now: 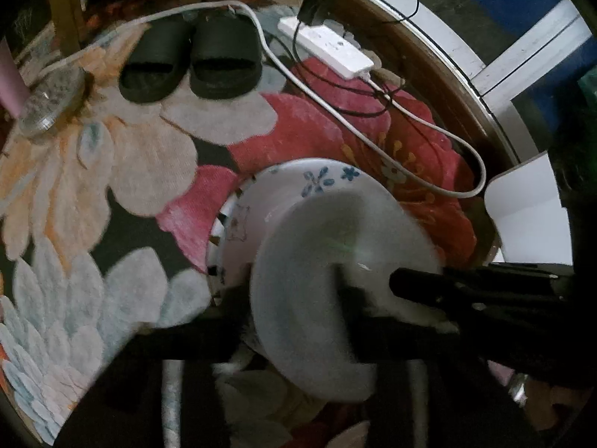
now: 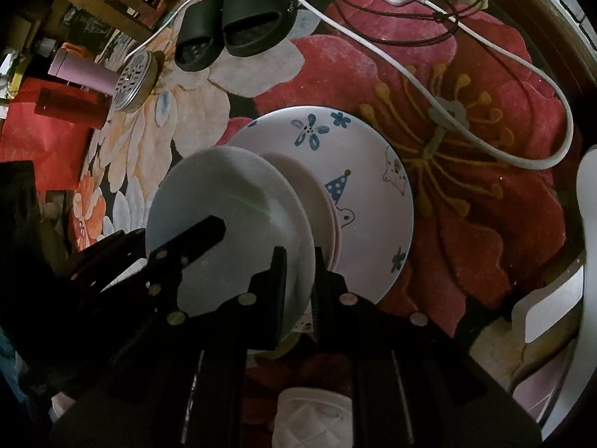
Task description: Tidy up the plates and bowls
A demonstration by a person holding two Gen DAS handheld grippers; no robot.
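A plain white plate (image 2: 231, 224) is held in the air, tilted, above a stack on the carpet. My right gripper (image 2: 298, 261) is shut on its near rim. My left gripper (image 1: 298, 321) is shut on the same plate (image 1: 309, 298) from the other side, and its black finger (image 2: 194, 239) shows in the right wrist view. Below lies a large plate with blue flowers and a party-hat drawing (image 2: 365, 171), with a smaller pinkish plate (image 2: 317, 205) on it. The large plate also shows in the left wrist view (image 1: 283, 190).
The floral carpet (image 1: 112, 171) carries black slippers (image 1: 194, 56), a white power strip (image 1: 328, 46) with cables (image 1: 410, 119), and a glass dish (image 1: 48, 100). A white object (image 1: 530, 216) stands at the right. Pink and red bottles (image 2: 74, 86) lie at the left.
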